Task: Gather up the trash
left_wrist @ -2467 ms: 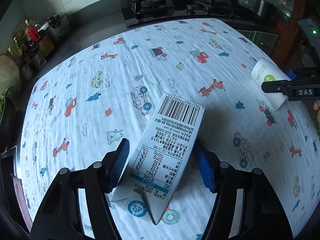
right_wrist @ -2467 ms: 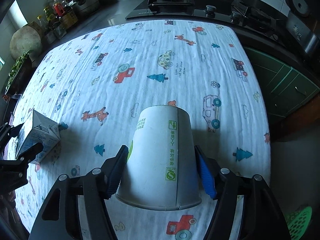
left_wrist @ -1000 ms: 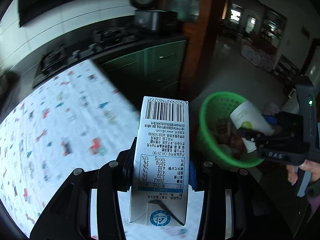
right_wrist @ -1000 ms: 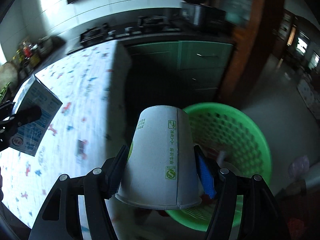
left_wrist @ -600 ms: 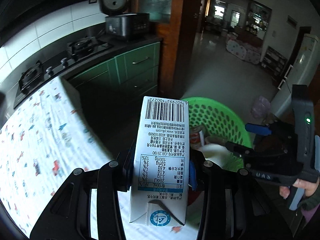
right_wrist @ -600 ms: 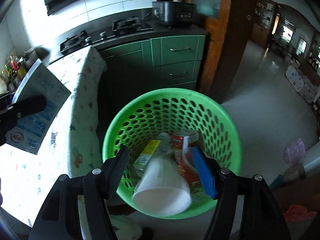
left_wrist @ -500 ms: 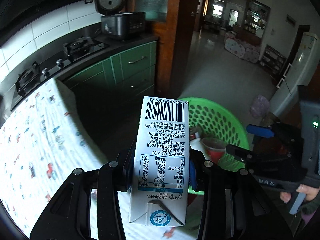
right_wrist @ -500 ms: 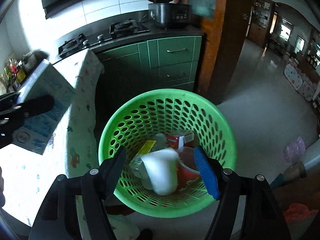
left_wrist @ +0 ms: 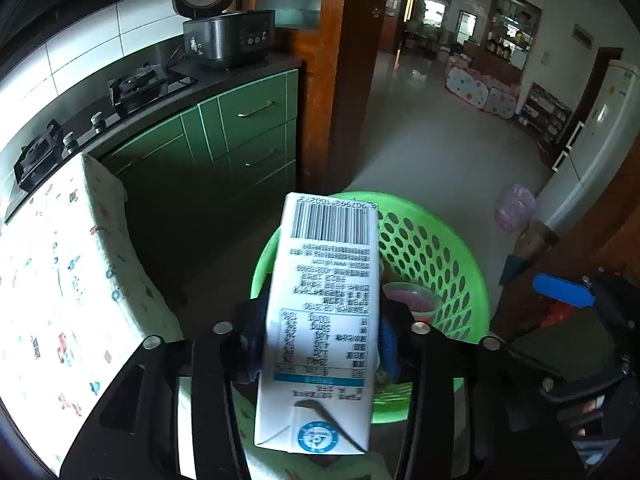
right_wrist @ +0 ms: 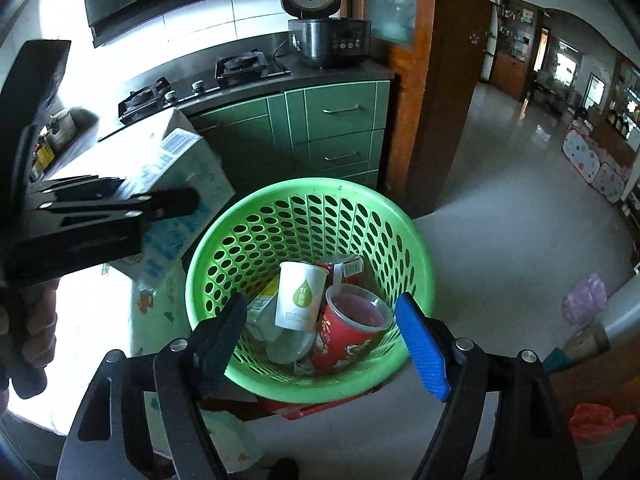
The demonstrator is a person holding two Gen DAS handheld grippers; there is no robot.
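While my left gripper [left_wrist: 320, 340] clamps the milk carton [left_wrist: 324, 320] between its pads, the carton sits above the near rim of the green basket [left_wrist: 460, 264]. From the right wrist, my right gripper [right_wrist: 320, 340] is spread wide and empty over the basket [right_wrist: 416, 240], where the white paper cup [right_wrist: 300, 300] lies beside a red cup [right_wrist: 348, 336].

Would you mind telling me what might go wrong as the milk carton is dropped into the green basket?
The milk carton, clamped in the left gripper, appears to hang over the green basket's near rim rather than its centre, so it may fall outside. The right gripper, jaws open, hovers over the basket and could be struck. The white paper cup and red cup already inside could deflect it.
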